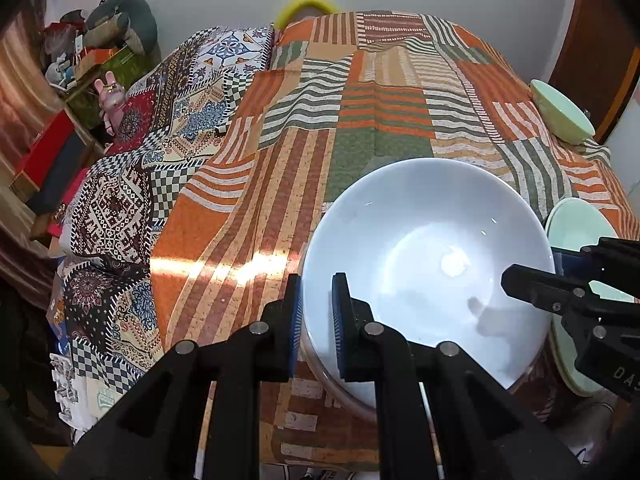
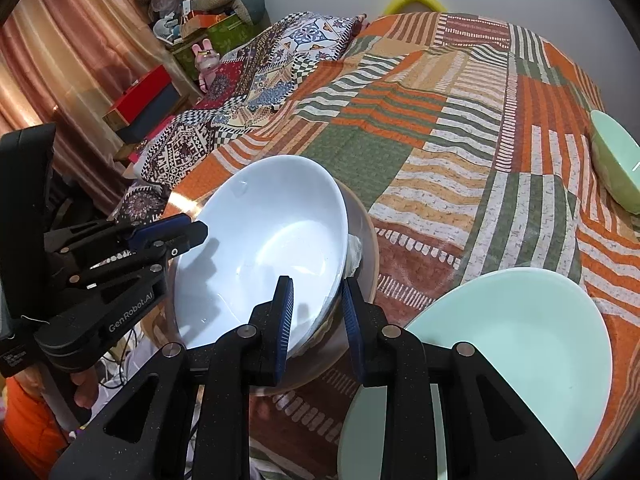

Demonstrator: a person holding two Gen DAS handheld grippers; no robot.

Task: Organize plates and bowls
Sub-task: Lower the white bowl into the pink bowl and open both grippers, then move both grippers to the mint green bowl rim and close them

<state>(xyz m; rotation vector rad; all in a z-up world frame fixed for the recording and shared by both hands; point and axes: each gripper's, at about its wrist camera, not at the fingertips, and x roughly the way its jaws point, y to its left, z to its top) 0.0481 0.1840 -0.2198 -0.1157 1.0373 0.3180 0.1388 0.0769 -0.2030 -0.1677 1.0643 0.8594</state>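
Observation:
A white bowl (image 1: 420, 240) (image 2: 272, 220) rests inside a clear glass bowl (image 2: 366, 240) (image 1: 340, 388) near the front edge of the bed. My left gripper (image 1: 317, 312) is shut on the white bowl's left rim, one pad inside and one outside; the right wrist view shows it (image 2: 196, 232) at the left. On the opposite rim, my right gripper (image 2: 318, 320) (image 1: 516, 276) is shut too, and the glass bowl's wall also seems to pass between its pads. A mint plate (image 2: 520, 360) (image 1: 576, 232) lies just right of the bowls. A mint bowl (image 1: 560, 112) (image 2: 616, 168) sits tilted at the far right.
The bed wears a striped orange and green patchwork cover (image 1: 360, 112), with a patterned quilt (image 1: 168, 128) bunched along its left side. Boxes, toys and a curtain (image 2: 80, 60) crowd the left wall. A hand and an orange sleeve (image 2: 28, 420) show at lower left.

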